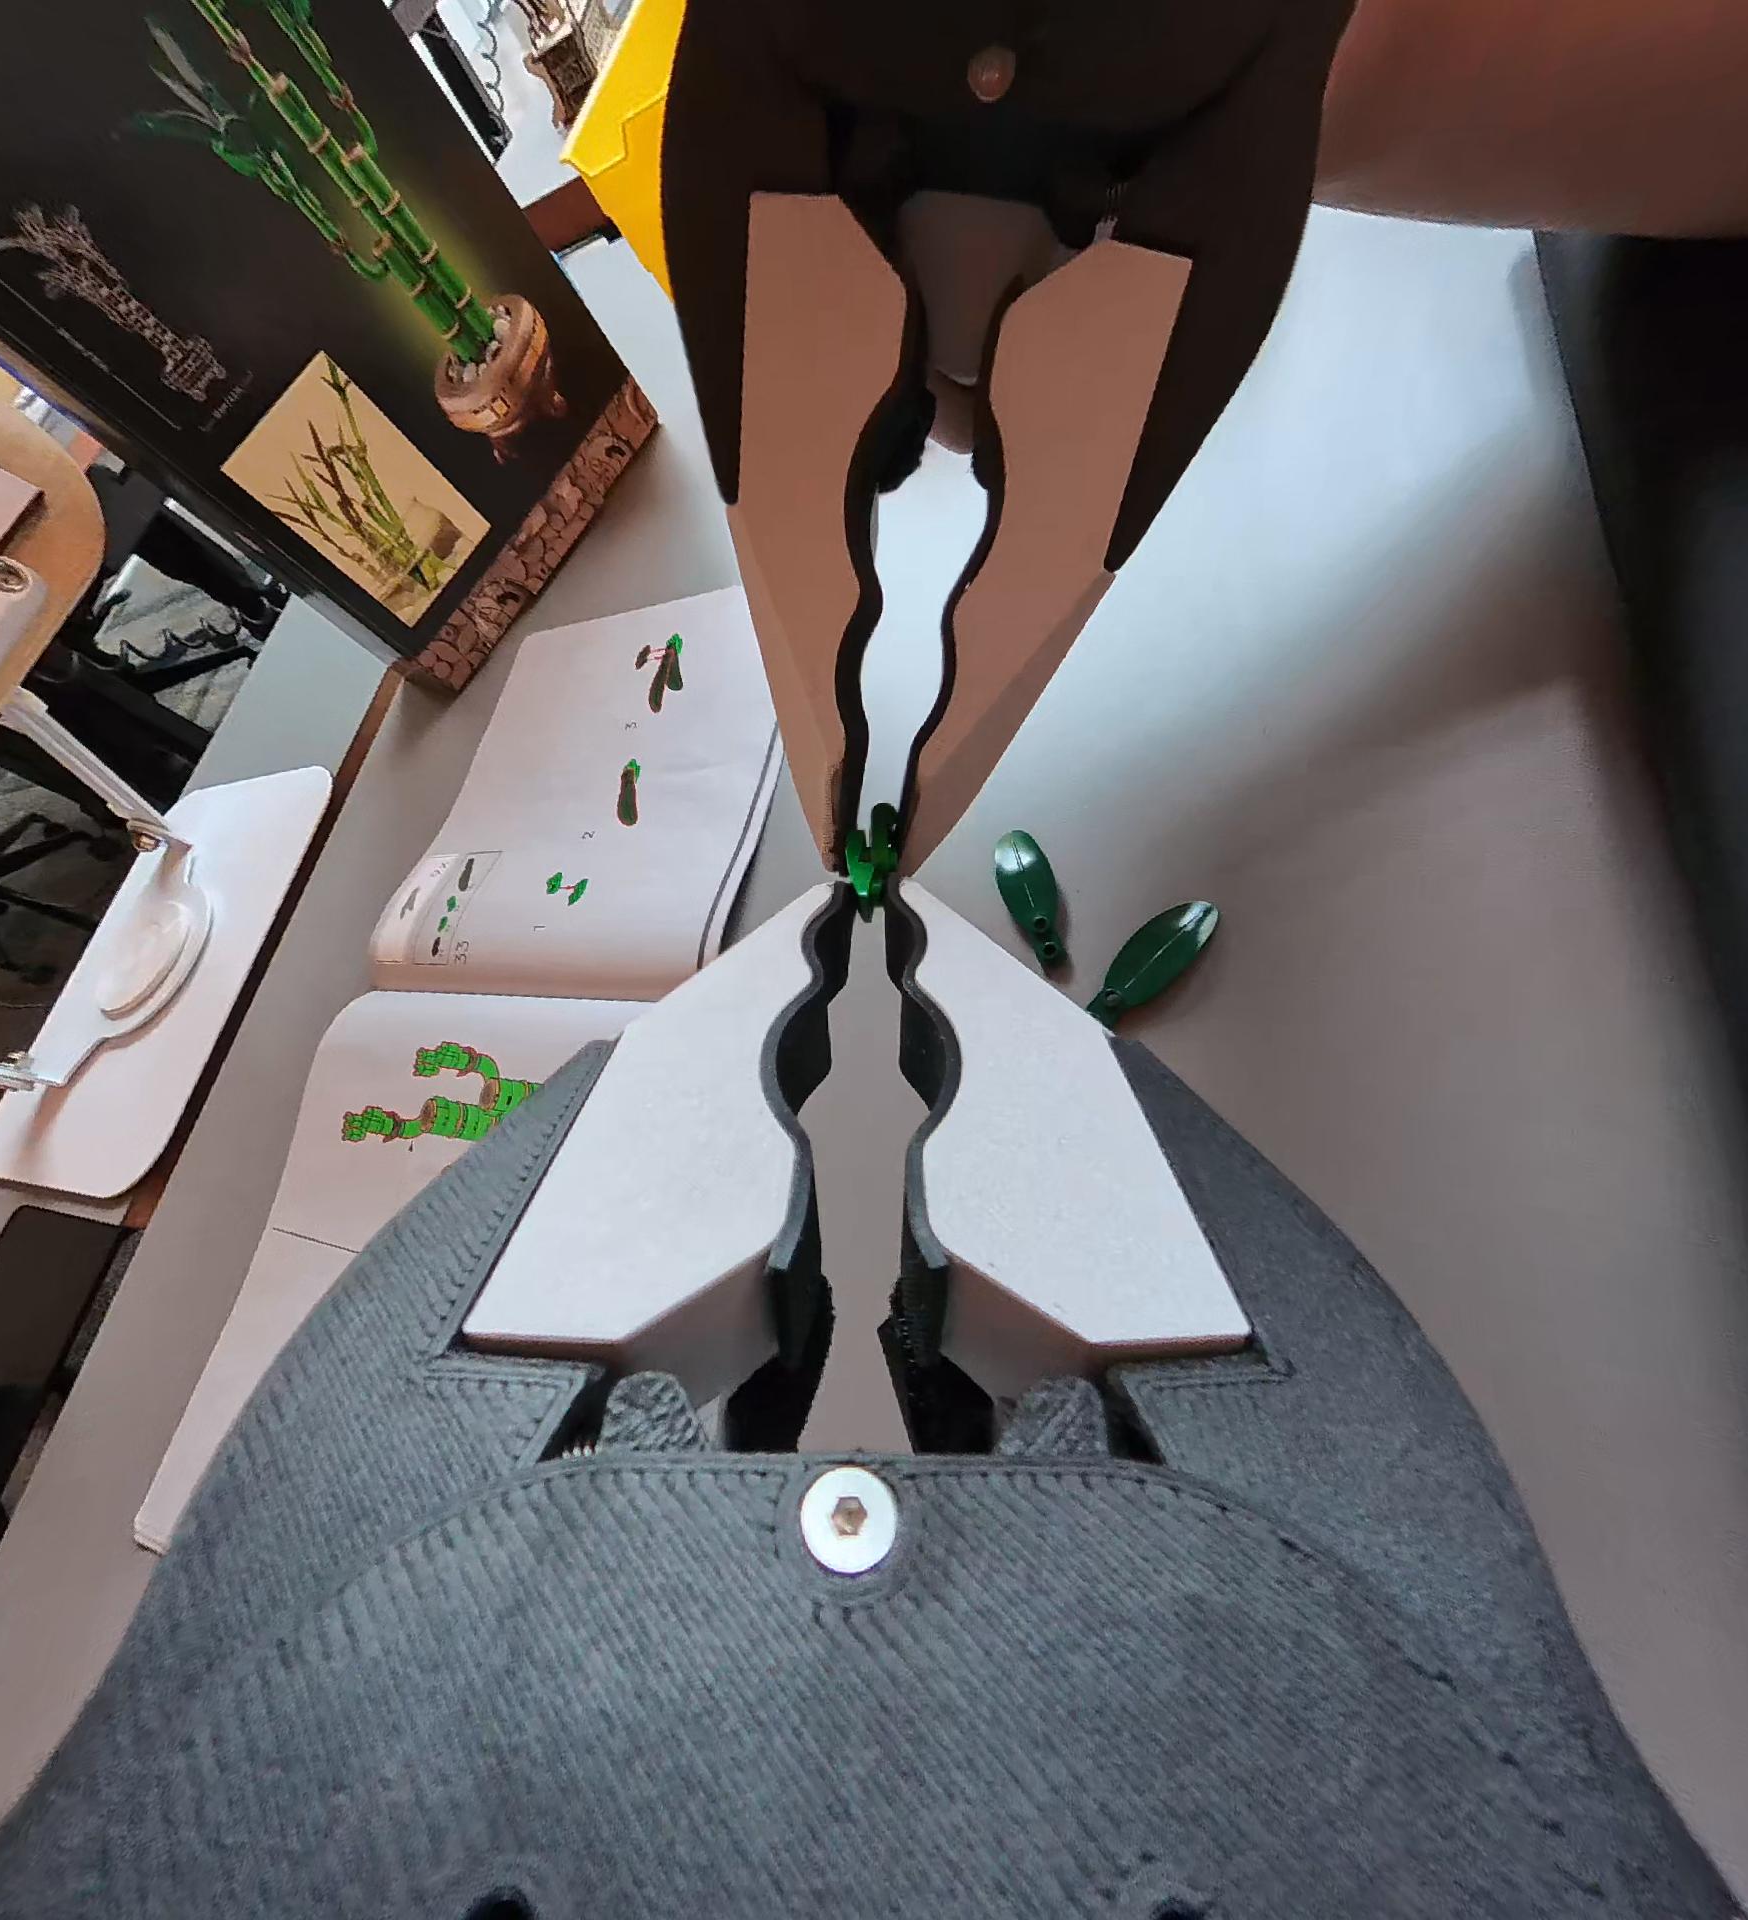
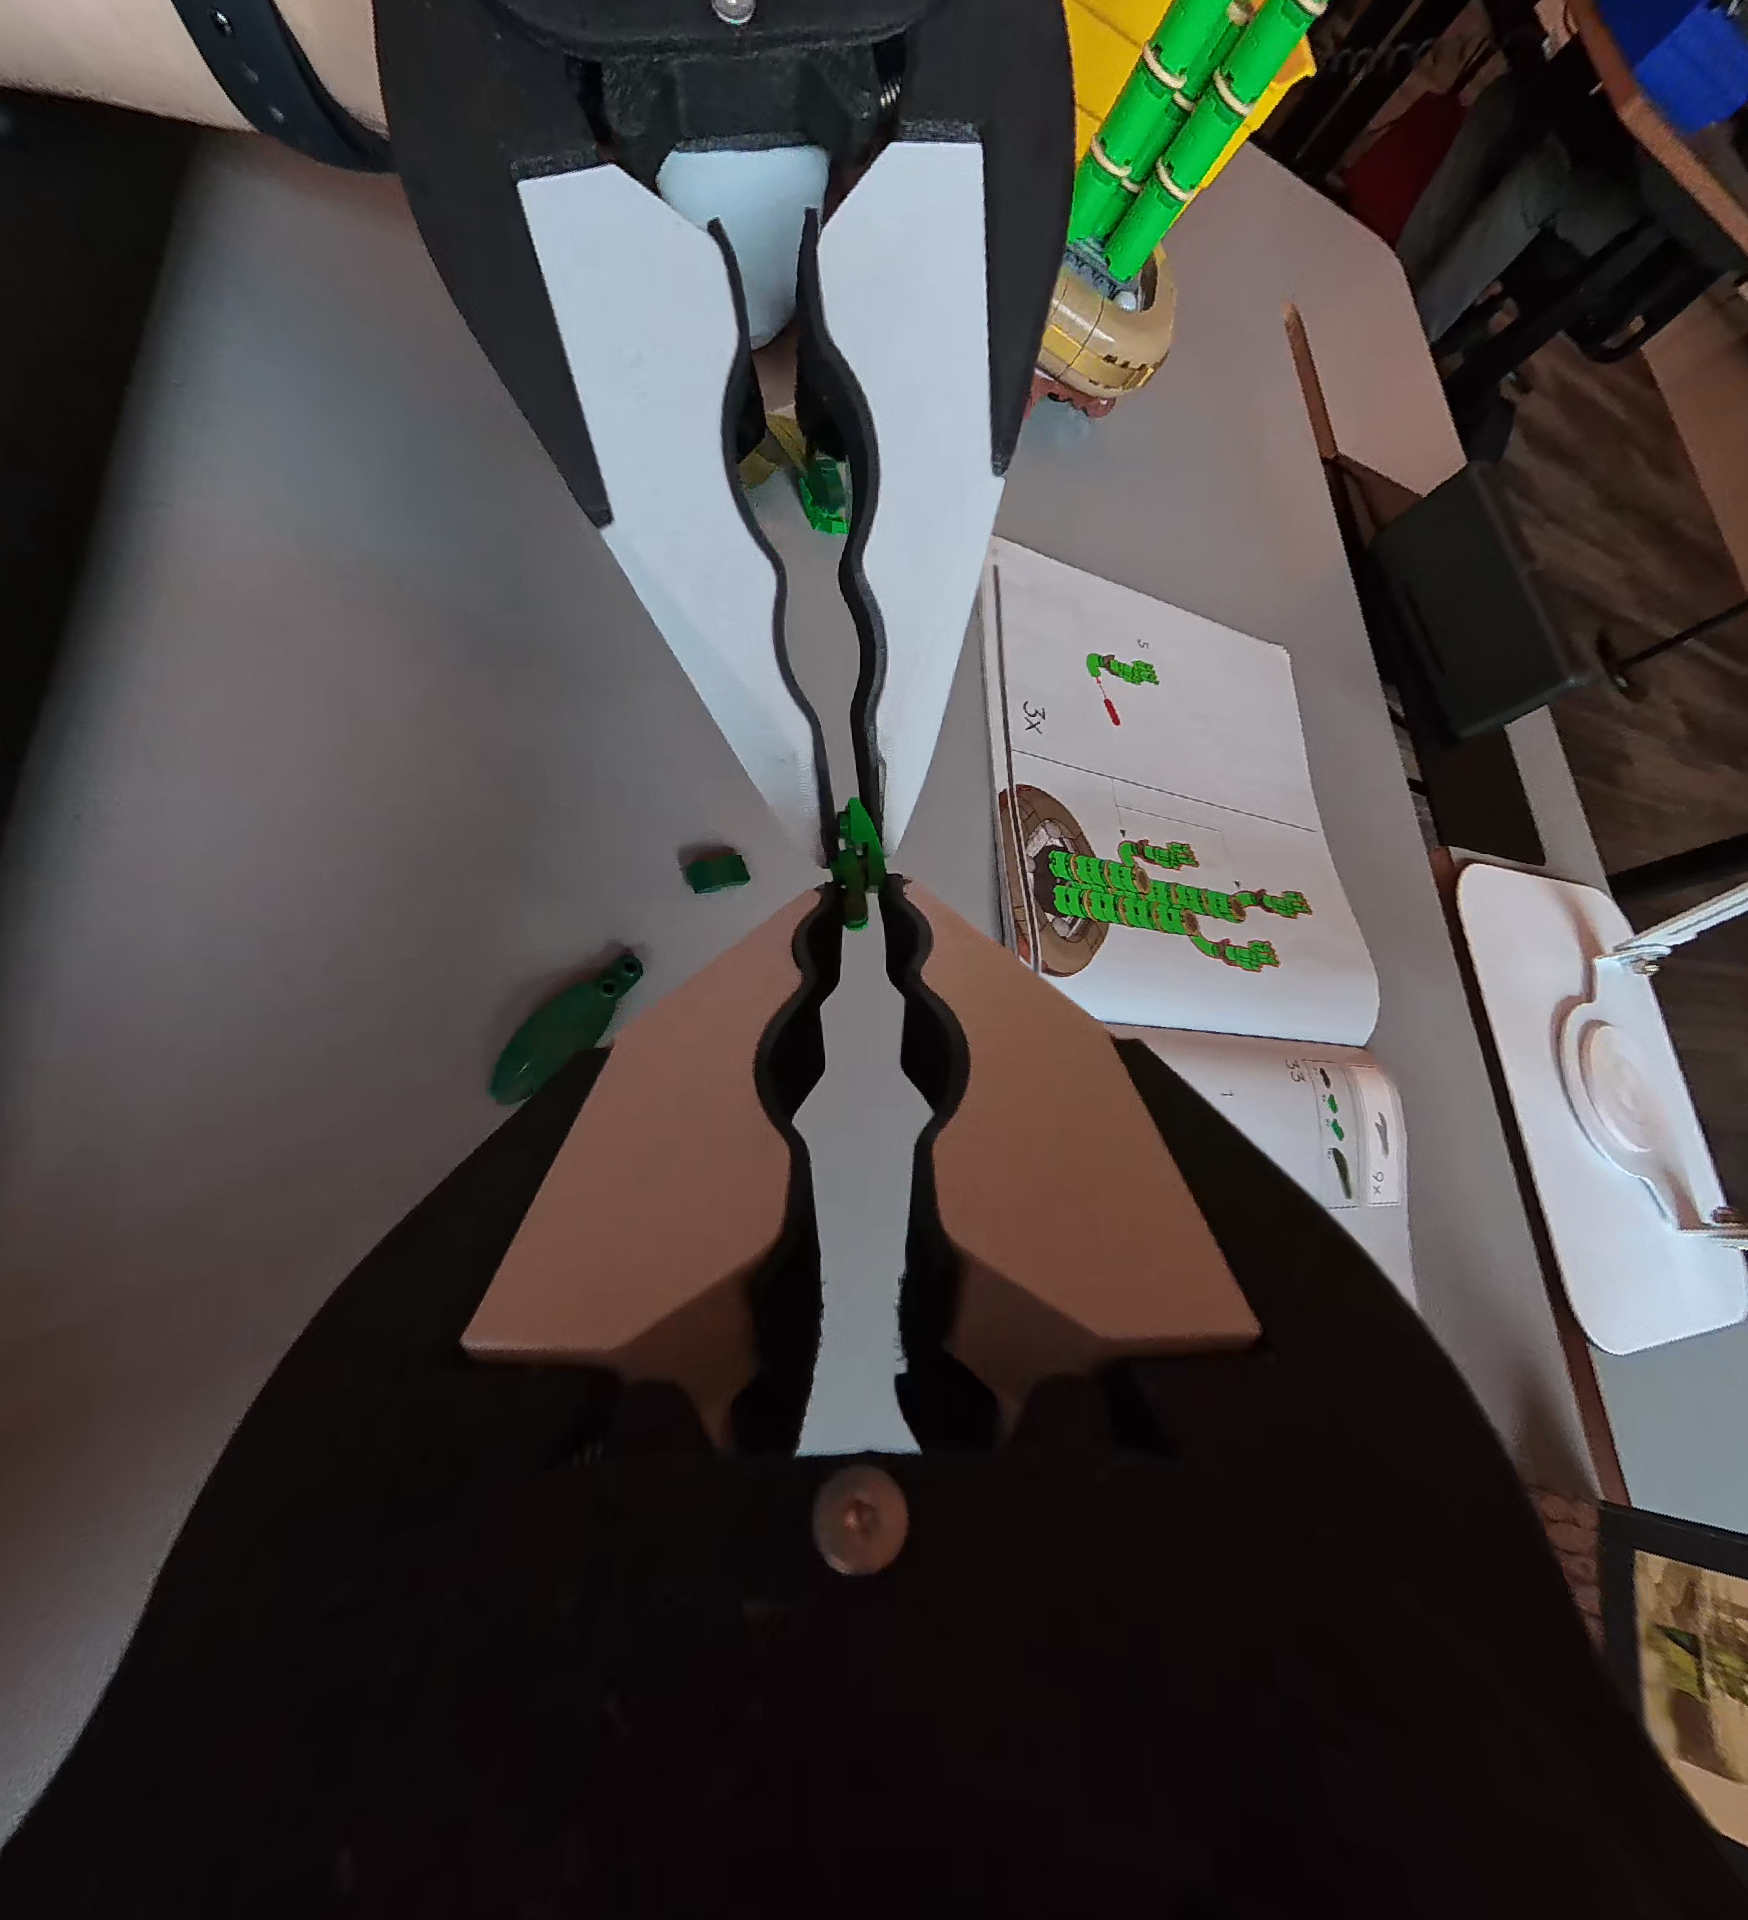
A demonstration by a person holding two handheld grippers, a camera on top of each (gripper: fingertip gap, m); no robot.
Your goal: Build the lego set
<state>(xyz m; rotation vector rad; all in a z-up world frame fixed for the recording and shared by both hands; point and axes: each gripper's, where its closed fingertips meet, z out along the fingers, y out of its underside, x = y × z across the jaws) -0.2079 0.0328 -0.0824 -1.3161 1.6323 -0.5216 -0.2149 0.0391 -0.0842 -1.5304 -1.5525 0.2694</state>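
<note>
My left gripper [image 1: 868, 896], with white fingers, and my right gripper [image 1: 875, 847], with brown fingers, meet tip to tip above the grey table [image 1: 1317, 935]. Both are shut on a small green lego assembly [image 1: 870, 862] held between them. In the right wrist view the same assembly [image 2: 857, 864] sits between my right gripper [image 2: 857, 899] and my left gripper [image 2: 854, 831]. Two dark green leaf pieces [image 1: 1028, 891] [image 1: 1156, 956] lie on the table just right of the tips. One leaf [image 2: 558, 1029] and a small dark green brick [image 2: 716, 871] show in the right wrist view.
The open instruction booklet [image 1: 589, 831] [image 2: 1161, 810] lies beside the grippers. The set's box [image 1: 278, 260] and a yellow bin [image 1: 621, 125] stand behind it. The built bamboo model in its pot [image 2: 1109, 312] stands farther off, with loose green pieces [image 2: 820, 488] near it. A white stand base [image 2: 1597, 1091] sits at the table edge. The grippers are tip to tip, or close to it. From either gripper's tips it is about 8 centimeters to the small dark green brick [image 2: 716, 871].
</note>
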